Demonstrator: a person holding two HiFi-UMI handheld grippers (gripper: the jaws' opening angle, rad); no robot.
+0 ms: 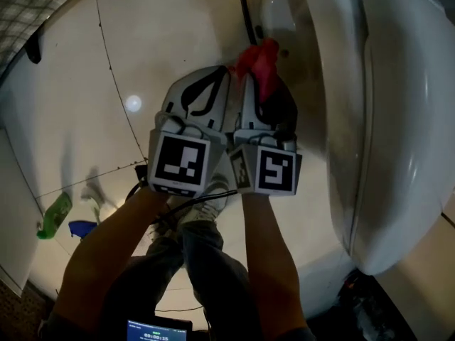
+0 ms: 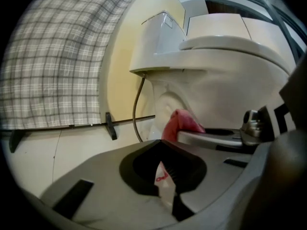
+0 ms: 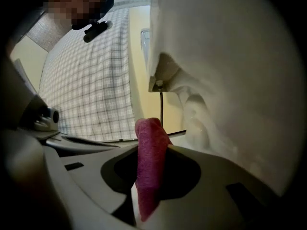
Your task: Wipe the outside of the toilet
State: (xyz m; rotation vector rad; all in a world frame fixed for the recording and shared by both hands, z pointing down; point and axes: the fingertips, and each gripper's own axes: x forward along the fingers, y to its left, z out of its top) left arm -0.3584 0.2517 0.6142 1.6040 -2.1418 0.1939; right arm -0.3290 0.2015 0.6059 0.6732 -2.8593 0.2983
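**Pink cloth down by the toilet's pedestal**

The white toilet (image 1: 398,119) rises at our right, and we hold both tools side by side low beside its pedestal. Our left gripper (image 2: 160,143) has its jaws pressed together, gripping nothing. Our right gripper (image 1: 256,80) is clamped on a pink cloth (image 3: 149,166) that pokes past the tips towards the porcelain; we cannot tell whether it touches.
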